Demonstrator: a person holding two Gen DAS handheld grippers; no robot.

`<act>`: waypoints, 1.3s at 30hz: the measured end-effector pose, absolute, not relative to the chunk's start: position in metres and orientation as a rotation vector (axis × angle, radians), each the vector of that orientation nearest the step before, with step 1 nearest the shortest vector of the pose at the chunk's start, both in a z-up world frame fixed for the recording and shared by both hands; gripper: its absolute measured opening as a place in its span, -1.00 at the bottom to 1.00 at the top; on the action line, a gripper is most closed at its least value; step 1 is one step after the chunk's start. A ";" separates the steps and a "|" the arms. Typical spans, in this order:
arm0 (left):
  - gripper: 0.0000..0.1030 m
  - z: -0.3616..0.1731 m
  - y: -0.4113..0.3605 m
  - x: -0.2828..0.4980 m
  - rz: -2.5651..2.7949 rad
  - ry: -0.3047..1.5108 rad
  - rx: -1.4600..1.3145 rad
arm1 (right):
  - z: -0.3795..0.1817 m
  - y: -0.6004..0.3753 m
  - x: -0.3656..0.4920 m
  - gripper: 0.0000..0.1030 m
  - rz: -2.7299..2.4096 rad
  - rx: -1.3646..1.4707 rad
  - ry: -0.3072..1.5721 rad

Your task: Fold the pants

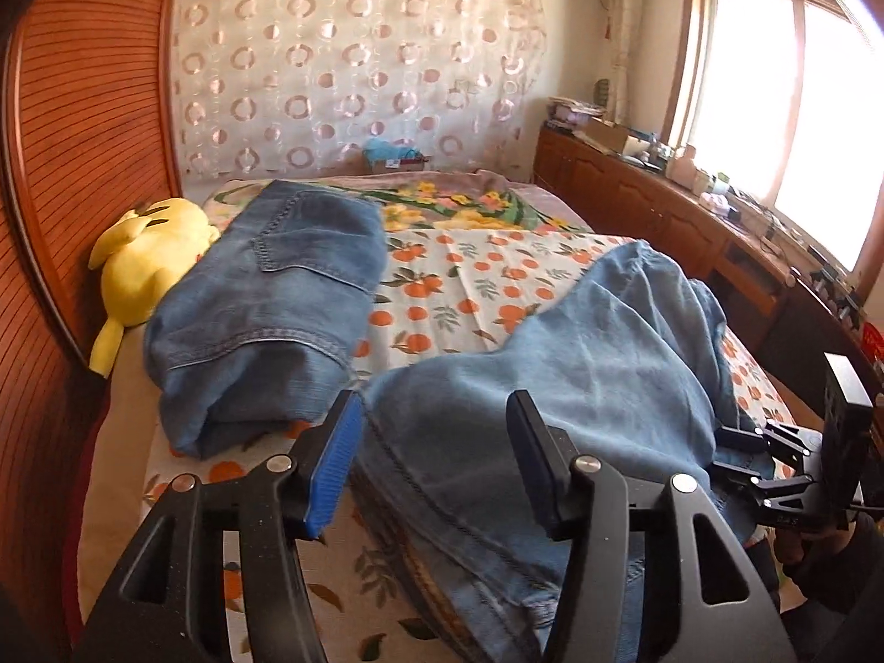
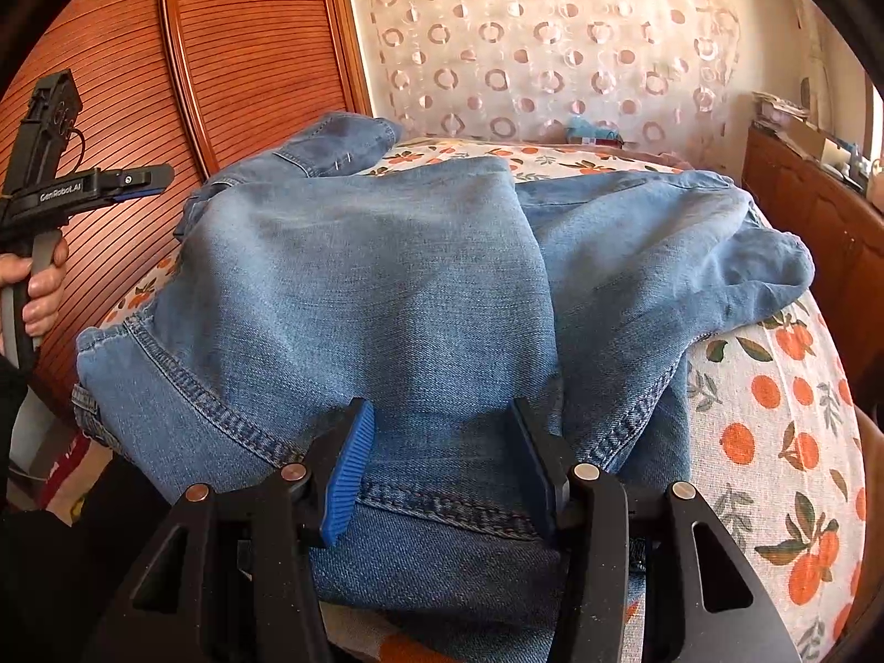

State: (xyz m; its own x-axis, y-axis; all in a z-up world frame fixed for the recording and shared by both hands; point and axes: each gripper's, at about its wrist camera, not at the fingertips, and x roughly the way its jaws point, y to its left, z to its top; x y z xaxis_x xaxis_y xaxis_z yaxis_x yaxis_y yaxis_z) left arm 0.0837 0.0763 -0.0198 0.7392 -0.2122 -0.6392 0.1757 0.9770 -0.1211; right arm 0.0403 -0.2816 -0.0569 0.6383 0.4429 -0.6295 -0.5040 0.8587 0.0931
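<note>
"GenRobot.AI" is printed on the left gripper (image 2: 141,182), held level in a hand (image 2: 41,287) off the jeans' (image 2: 387,287) left edge, its jaws apart and holding nothing. The right gripper (image 2: 436,464) angles down, jaws spread over the hem, not pinching it. The jeans lie crumpled on an orange-print sheet (image 2: 773,414); folded jeans (image 1: 276,298) and a yellow plush (image 1: 149,259) lie by the wooden headboard (image 1: 83,110)

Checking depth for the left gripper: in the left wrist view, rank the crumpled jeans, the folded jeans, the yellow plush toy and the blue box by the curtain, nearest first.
From the left gripper:
1. Crumpled jeans, right under the fingers.
2. Folded jeans, ahead, left.
3. Yellow plush toy, farther left, by the headboard.
4. Blue box, at the bed's far end.
</note>
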 end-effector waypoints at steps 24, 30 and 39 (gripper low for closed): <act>0.56 -0.042 -0.026 0.099 -0.364 0.742 0.084 | -0.033 -0.355 0.034 0.01 0.404 -0.024 0.685; 0.56 -0.065 -0.029 0.096 -0.361 0.775 0.081 | -0.036 -0.375 0.041 0.01 0.328 -0.001 0.700; 0.56 -0.080 -0.031 0.092 -0.345 0.733 0.096 | -0.026 -0.401 0.083 0.01 0.259 0.039 0.716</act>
